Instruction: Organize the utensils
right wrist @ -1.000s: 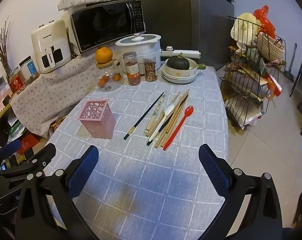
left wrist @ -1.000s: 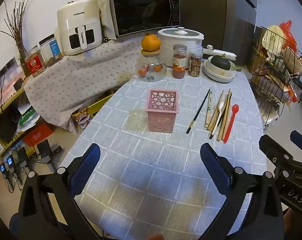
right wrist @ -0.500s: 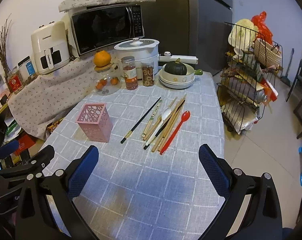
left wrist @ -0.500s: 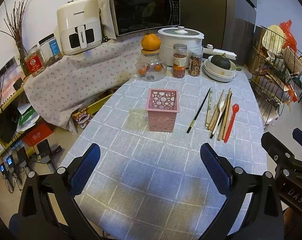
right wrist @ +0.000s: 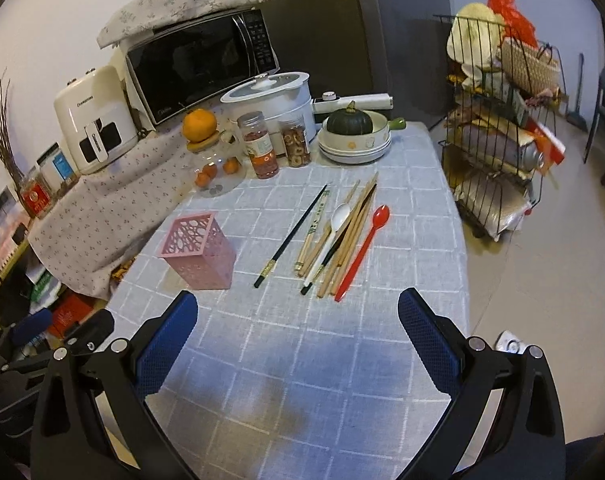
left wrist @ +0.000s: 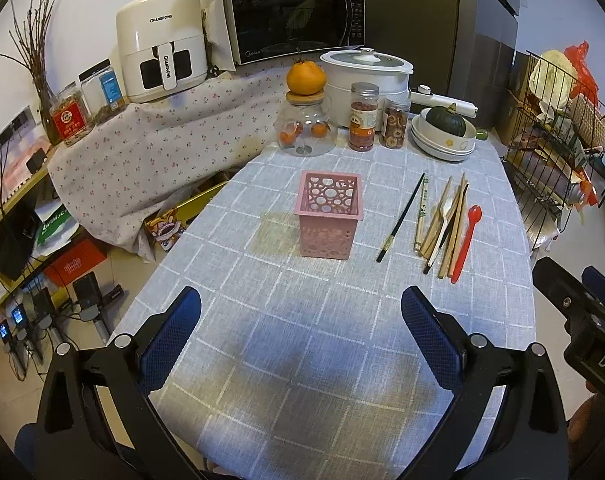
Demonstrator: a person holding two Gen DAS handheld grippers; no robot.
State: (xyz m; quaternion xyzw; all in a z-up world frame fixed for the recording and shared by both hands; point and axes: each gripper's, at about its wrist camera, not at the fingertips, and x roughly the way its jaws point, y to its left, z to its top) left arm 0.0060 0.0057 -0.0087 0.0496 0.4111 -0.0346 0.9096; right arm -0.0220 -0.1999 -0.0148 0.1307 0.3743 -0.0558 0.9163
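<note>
Right claw (right wrist: 296, 340) edged closer to utensil pile (right wrist: 338, 236) at frame centre; left claw (left wrist: 300, 336) static. Both spread, empty. Pink holder (left wrist: 328, 216) unfilled; first pick pending.

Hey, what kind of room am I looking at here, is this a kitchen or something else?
Most likely a home kitchen or dining corner: a microwave and air fryer sit on a cloth-covered counter, and chopsticks and spoons lie loose on the checked tablecloth beside a pink utensil holder.
</note>
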